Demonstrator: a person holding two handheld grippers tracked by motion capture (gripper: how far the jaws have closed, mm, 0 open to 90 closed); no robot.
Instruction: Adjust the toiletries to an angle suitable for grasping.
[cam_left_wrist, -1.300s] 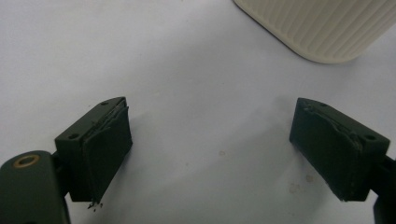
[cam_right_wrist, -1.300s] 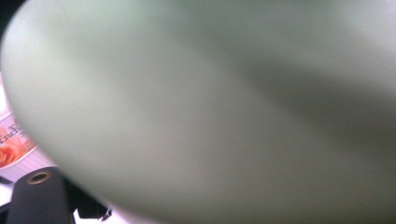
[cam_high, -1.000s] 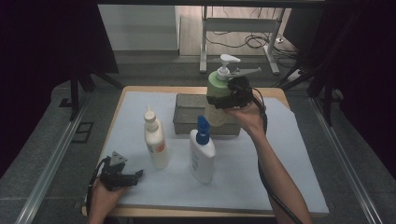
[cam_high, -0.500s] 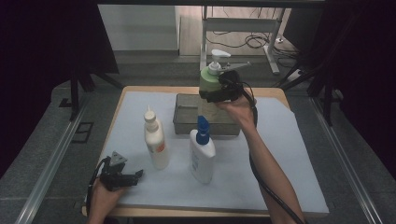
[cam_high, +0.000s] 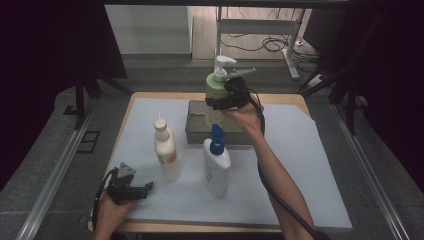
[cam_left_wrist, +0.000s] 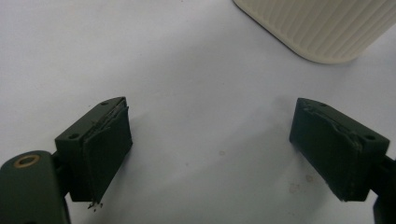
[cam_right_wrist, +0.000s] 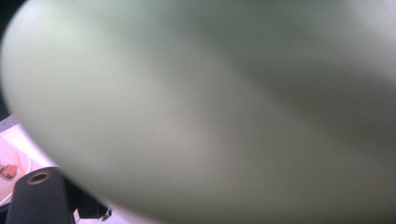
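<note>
My right gripper (cam_high: 220, 103) is shut on a pale green pump bottle (cam_high: 215, 92) with a white pump head, held upright over the left part of the grey tray (cam_high: 196, 131). The bottle's green side (cam_right_wrist: 210, 107) presses close against the right gripper view. A white bottle with a blue cap (cam_high: 216, 162) and a cream bottle with a pointed nozzle (cam_high: 167, 150) stand in front of the tray. My left gripper (cam_high: 145, 189) rests open on the white mat at the front left. Its jaws stand wide apart, with the ribbed base of the cream bottle (cam_left_wrist: 322, 25) just ahead.
A white mat (cam_high: 310, 165) covers the wooden table (cam_high: 280, 97). Dark curtains flank the table, and a metal frame with cables (cam_high: 260, 35) stands on the floor beyond it.
My right gripper has carried the green pump bottle leftward and down, from above the tray's right end to above its left part. The left gripper has stayed put.
</note>
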